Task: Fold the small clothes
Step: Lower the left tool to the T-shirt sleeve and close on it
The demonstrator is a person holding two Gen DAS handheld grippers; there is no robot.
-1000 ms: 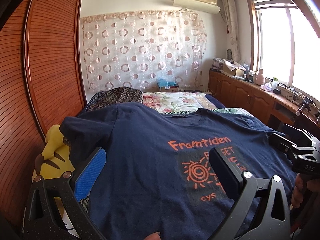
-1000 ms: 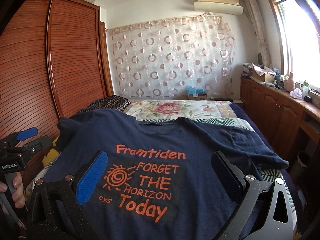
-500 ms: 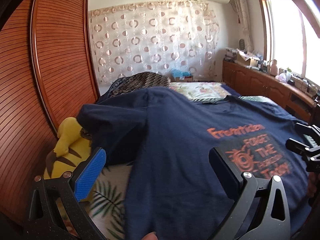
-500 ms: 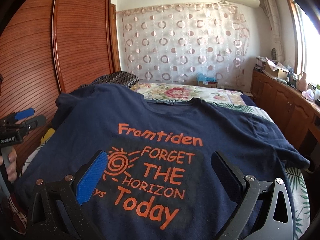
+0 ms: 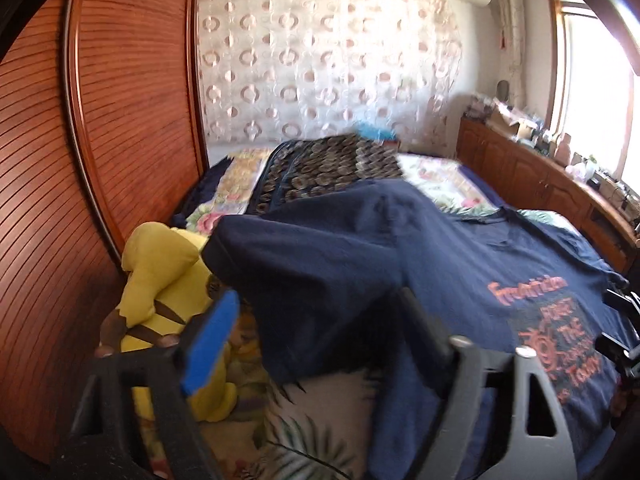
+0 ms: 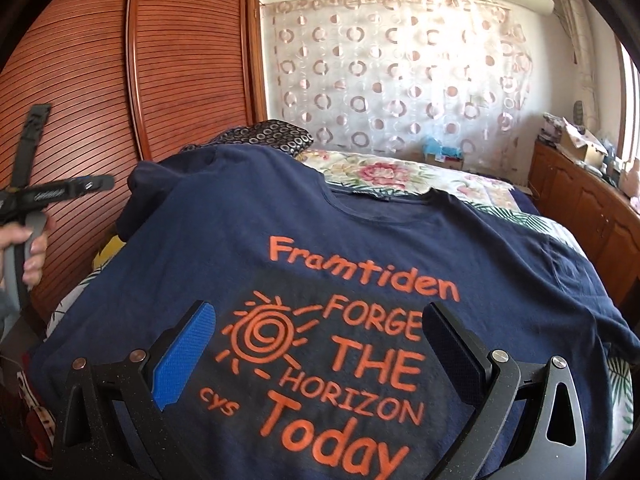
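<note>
Bedroom walls and a wooden wardrobe [image 5: 100, 152] frame the scene, and a bed [image 5: 320, 412] with a leaf-printed cover carries the work.

From the left wrist view, I see the navy T-shirt [image 5: 440, 264] spread on the bed with the print facing up. Its left sleeve [image 5: 304, 264] lies just ahead of the left gripper [image 5: 320, 320], between the blue pad and the dark pad. The jaws have just been closing, but they do not press the cloth yet, so I call them released, with the sleeve between them. A yellow plush toy [image 5: 168, 280] sits just beside the sleeve, on the wardrobe side.

From the right wrist view, the shirt's long axis runs away from me, from hem to collar [image 6: 380, 196]. The right gripper [image 6: 320, 344] hovers over the orange print [image 6: 340, 352], its fingers wide and holding nothing. At the left edge I see the other gripper in a hand [image 6: 24, 248].

I judge that the next move is a fold of the left sleeve inward, across the long axis. My left hand is clearly the nearer one. The plush toy may snag the pad.
</note>
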